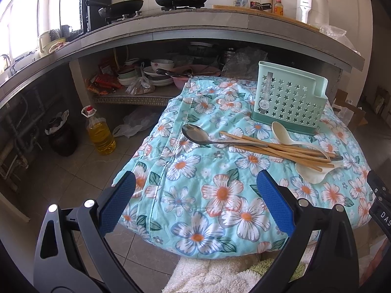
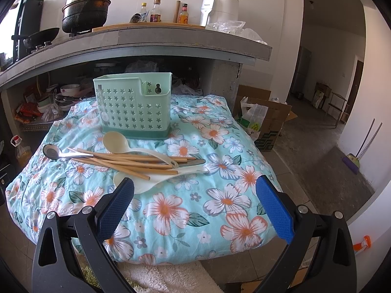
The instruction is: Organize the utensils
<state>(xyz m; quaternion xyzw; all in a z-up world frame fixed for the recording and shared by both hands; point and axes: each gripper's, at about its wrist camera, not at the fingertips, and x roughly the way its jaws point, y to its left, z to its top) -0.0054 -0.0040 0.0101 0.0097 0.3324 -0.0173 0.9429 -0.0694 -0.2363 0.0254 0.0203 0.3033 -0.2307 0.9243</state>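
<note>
A mint green utensil holder (image 1: 288, 100) (image 2: 133, 105) with star-shaped holes stands upright and looks empty on a floral quilt (image 1: 220, 195) (image 2: 185, 210). In front of it lies a pile: a metal spoon (image 1: 198, 134) (image 2: 52, 151), several wooden chopsticks (image 1: 276, 150) (image 2: 122, 162), a cream ladle (image 1: 283, 133) (image 2: 114, 141) and a white rice paddle (image 1: 312, 174) (image 2: 146, 183). My left gripper (image 1: 195, 183) hangs open over the quilt's near left part. My right gripper (image 2: 195, 190) is open too, just short of the paddle. Both hold nothing.
Behind the quilt a concrete counter (image 1: 195, 24) (image 2: 171, 39) carries a pot, a wok, bottles and a white appliance. Bowls (image 1: 158, 72) fill the shelf under it. An oil jug (image 1: 100, 131) and dark jar (image 1: 62, 136) stand on the floor left; a cardboard box (image 2: 271, 122) right.
</note>
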